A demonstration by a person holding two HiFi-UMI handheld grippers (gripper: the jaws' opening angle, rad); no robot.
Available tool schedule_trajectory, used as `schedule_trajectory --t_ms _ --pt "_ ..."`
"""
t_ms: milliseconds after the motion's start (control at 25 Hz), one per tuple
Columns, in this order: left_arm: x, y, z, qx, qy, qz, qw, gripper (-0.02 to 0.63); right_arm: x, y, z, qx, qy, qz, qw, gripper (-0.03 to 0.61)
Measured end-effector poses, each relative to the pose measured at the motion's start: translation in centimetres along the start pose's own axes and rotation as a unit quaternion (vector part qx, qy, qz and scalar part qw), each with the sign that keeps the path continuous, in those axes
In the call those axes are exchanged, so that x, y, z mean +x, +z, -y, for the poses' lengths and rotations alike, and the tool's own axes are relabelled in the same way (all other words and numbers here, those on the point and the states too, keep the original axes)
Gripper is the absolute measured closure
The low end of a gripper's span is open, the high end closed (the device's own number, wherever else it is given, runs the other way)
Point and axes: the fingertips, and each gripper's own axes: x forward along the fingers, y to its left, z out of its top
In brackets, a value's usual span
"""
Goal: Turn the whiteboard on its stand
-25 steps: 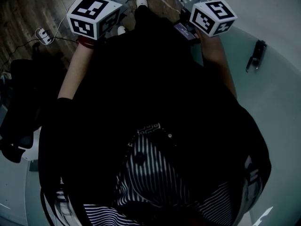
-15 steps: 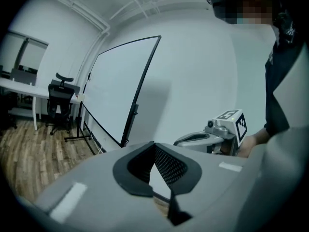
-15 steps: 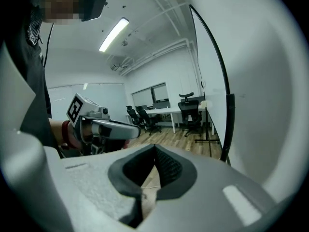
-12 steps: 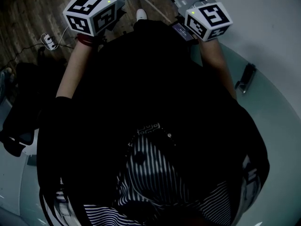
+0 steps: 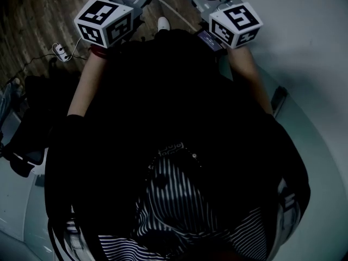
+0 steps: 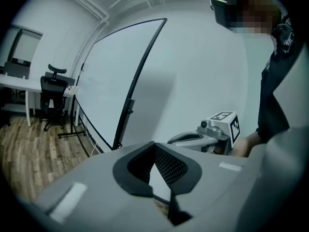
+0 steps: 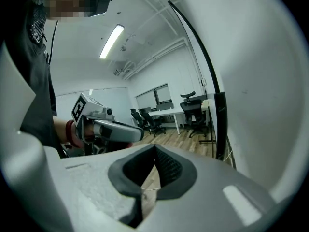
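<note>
jaws together on left gripper [image 6: 155, 146], right gripper [image 7: 154, 149]; whiteboard [image 6: 111, 81] blank, black-framed.

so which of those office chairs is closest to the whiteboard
The black chair with the headrest, just left of the whiteboard frame in the right gripper view; the other chairs sit farther left.

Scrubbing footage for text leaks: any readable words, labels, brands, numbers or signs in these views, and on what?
No readable text in any view.
Left cube, right cube: square code patterns only, no letters.
Shirt print: too blurred to read.
Sleeve print: too small to read.
Whiteboard: blank.
</note>
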Motion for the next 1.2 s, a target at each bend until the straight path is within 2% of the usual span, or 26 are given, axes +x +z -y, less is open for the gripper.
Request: schedule_trajectory --t_ms 280,400,560,720,880,1040,1200 --pt "-1.0 0.0 -4.4 -0.024 0.033 -0.008 0.9991 0.615 3.3 1.2 1.7 0.064 0.017 0.007 0.998 0.577" --pt "-1.7 0.7 -5.5 -0.030 0.029 0.008 0.9991 0.615 4.2 2.3 1.5 0.050 0.010 0.003 0.999 0.577" --pt "-1.5 3.9 -11.2 -0.045 0.023 0.040 0.9980 0.615 8.6 6.1 4.1 0.015 -0.022 -0.006 1.000 0.577" --pt "-0.1 6.7 -12.9 -0.015 -0.006 0.050 0.9986 0.615 9.2 10.1 7.4 0.008 -0.069 0.022 0.997 0.577" --pt "-0.1 8.2 -12.9 0.011 -0.033 0.051 0.9981 0.615 9.2 10.9 7.1 0.019 -0.092 0.037 0.995 0.577" --pt "-0.1 9.5 -17.2 0.008 -0.062 0.050 0.9968 0.615 14.9 11.8 6.7 0.031 -0.106 0.020 0.994 0.577" --pt "0.3 9.4 -20.4 -0.009 -0.090 0.049 0.9947 0.615 17.5 11.7 8.0 0.059 -0.149 0.010 0.987 0.577"
